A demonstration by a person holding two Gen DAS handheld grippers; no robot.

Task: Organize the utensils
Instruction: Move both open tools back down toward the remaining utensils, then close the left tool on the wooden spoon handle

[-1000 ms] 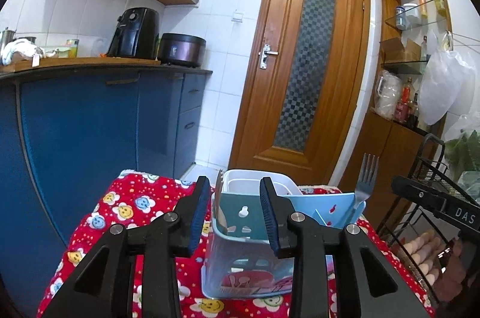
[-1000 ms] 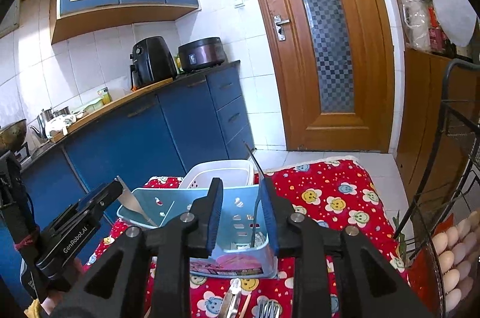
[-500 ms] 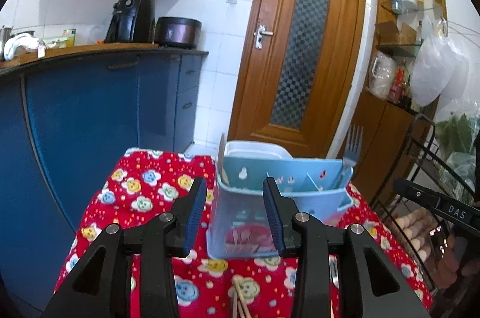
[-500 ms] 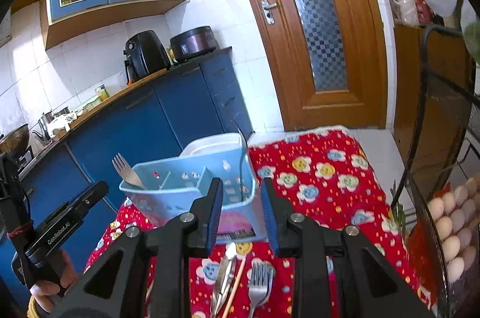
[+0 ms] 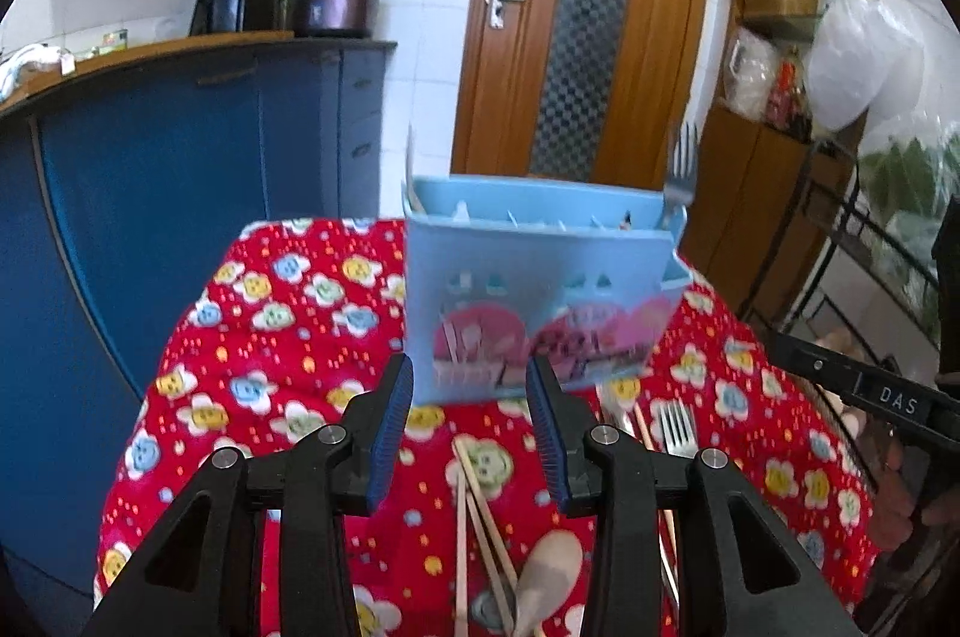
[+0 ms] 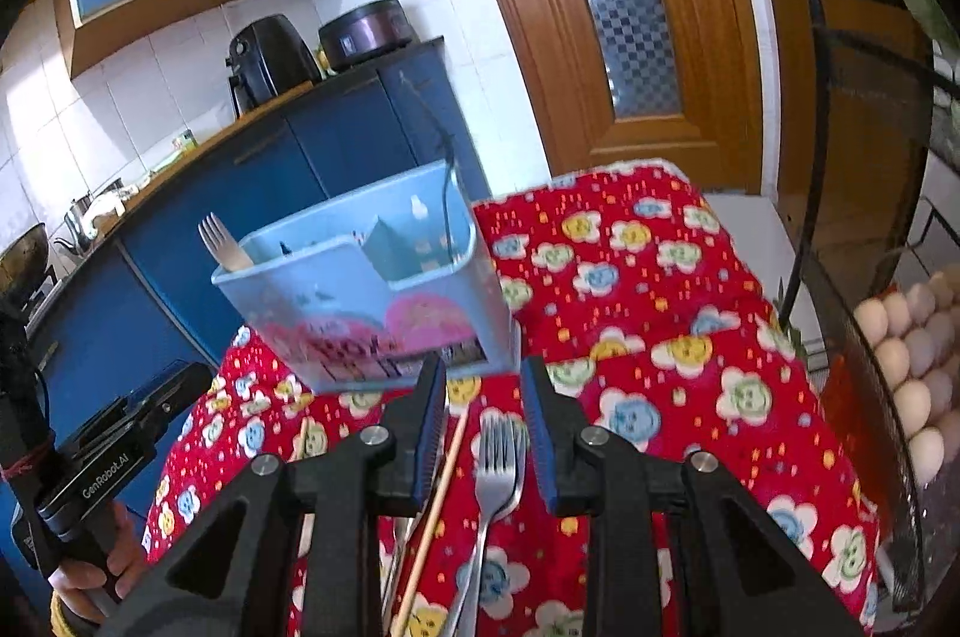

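Note:
A light-blue utensil caddy (image 5: 540,301) (image 6: 372,289) stands on the red flowered cloth (image 5: 270,337), with a fork (image 5: 681,169) (image 6: 219,241) upright at one end. In front of it lie loose chopsticks (image 5: 474,505), a wooden spoon (image 5: 552,571) and a metal fork (image 6: 498,457). My left gripper (image 5: 471,427) hovers open above the chopsticks, short of the caddy. My right gripper (image 6: 483,427) hangs open over the lying fork, and its pads touch nothing. Each gripper shows at the edge of the other's view.
A black wire rack (image 6: 864,193) with several eggs (image 6: 900,337) stands close on the right of the table. Blue cabinets (image 5: 150,187) run along the left, with a wooden door (image 5: 588,18) behind. A hand (image 6: 78,577) holds the left gripper's handle.
Both grippers have drawn back from the caddy and tipped downward, so the loose utensils on the cloth have come into view. The left jaws stand slightly wider.

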